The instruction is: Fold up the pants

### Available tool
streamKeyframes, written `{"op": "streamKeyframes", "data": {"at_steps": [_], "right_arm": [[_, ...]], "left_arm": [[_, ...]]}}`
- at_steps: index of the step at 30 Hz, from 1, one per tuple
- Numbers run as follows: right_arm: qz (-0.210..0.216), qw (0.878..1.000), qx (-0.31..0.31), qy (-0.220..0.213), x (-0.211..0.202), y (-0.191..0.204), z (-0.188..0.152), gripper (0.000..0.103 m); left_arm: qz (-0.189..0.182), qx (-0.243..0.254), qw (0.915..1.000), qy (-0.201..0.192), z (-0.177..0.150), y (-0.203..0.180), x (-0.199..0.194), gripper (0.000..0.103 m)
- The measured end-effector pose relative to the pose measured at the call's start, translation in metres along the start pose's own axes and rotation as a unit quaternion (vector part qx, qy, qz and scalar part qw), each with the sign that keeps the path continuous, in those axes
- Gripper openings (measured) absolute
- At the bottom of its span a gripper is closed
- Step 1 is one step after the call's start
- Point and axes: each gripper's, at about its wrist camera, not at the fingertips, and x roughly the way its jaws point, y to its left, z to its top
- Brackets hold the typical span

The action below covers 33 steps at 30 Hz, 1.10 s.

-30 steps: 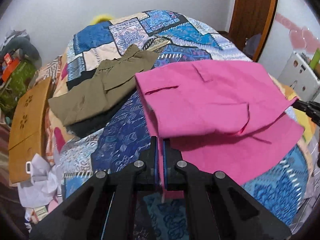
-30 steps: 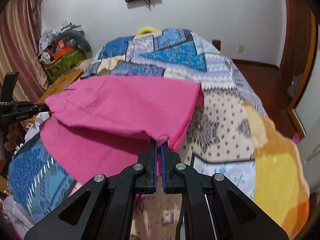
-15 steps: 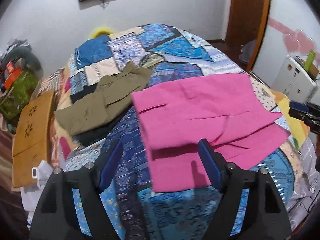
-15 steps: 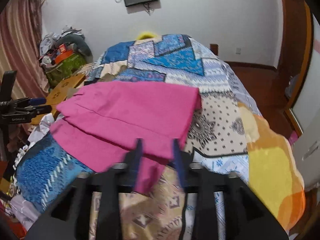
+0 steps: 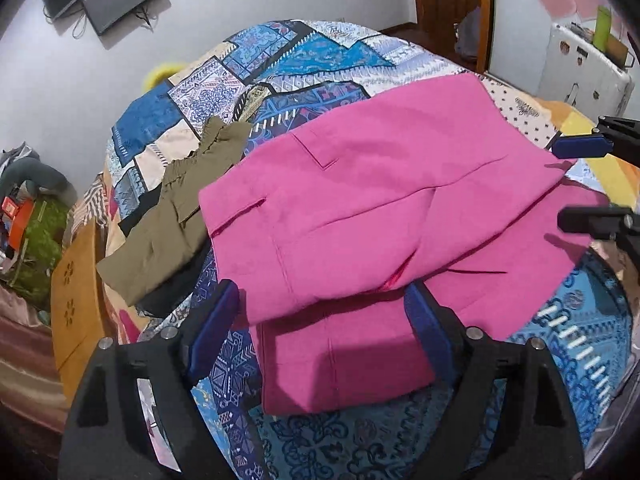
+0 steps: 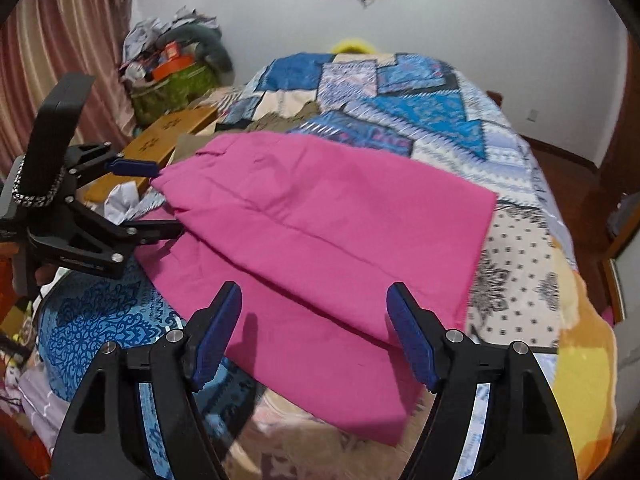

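The pink pants lie folded over on the patchwork bedspread, the upper layer overlapping a lower layer. My left gripper is open and empty, just off the pants' near edge. My right gripper is open and empty at the other end of the pants. In the left wrist view the right gripper shows at the right edge, jaws apart. In the right wrist view the left gripper shows at the left, jaws apart.
An olive garment lies on the bed left of the pink pants. A wooden board leans at the bed's left side. A heap of bags and clothes stands by the curtain. A white cabinet stands at the right.
Both grippers let go of the pink pants and opened wide. The upper layer dropped flat onto the lower one. Both grippers drew back a little from the cloth.
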Motion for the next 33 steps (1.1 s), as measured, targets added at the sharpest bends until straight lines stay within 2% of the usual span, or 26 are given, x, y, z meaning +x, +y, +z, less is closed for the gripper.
{"op": "streamKeyframes", "data": {"at_steps": [8,10,12,14,15,17,22,25,26,27,29,33], "right_arm": [[0.024,0.999,-0.028,0.035,0.030,0.016,0.012,0.071],[0.028,0.999,-0.029,0.031,0.033,0.017,0.016,0.061],[0.030,0.998,-0.034,0.031,0.036,0.018,0.020,0.042],[0.028,0.998,-0.036,0.032,0.039,0.018,0.024,0.030],[0.027,0.998,-0.038,0.030,0.040,0.017,0.026,0.021],[0.024,0.999,-0.042,0.025,0.039,0.016,0.029,0.011],[0.014,0.999,-0.050,-0.008,0.026,0.017,0.037,0.007],[0.016,0.998,-0.050,-0.022,0.018,0.017,0.042,0.006],[0.017,0.998,-0.050,-0.026,0.016,0.017,0.043,0.006],[0.018,0.998,-0.050,-0.029,0.013,0.018,0.044,0.006],[0.022,0.998,-0.051,-0.035,0.008,0.020,0.045,0.006],[0.027,0.997,-0.059,-0.040,0.000,0.028,0.042,0.006]], "left_arm": [[-0.011,-0.019,0.9994,-0.027,0.020,0.012,-0.008,0.084],[-0.016,-0.023,0.9991,-0.031,0.025,0.015,-0.010,0.084],[-0.029,-0.024,0.9985,-0.039,0.027,0.015,-0.012,0.072],[-0.050,-0.026,0.9976,-0.039,0.028,0.014,-0.013,0.063],[-0.061,-0.026,0.9972,-0.036,0.028,0.013,-0.012,0.060],[-0.067,-0.021,0.9969,-0.034,0.026,0.009,-0.010,0.059],[-0.067,-0.004,0.9973,-0.030,0.020,0.000,-0.007,0.059],[-0.054,0.014,0.9979,-0.031,0.019,-0.006,-0.006,0.059],[-0.042,0.023,0.9982,-0.035,0.019,-0.009,-0.006,0.051],[-0.035,0.027,0.9984,-0.035,0.020,-0.010,-0.005,0.033],[-0.035,0.027,0.9986,-0.030,0.021,-0.010,-0.005,0.017],[-0.012,0.017,0.9981,-0.058,0.020,-0.006,-0.023,0.012]]}}
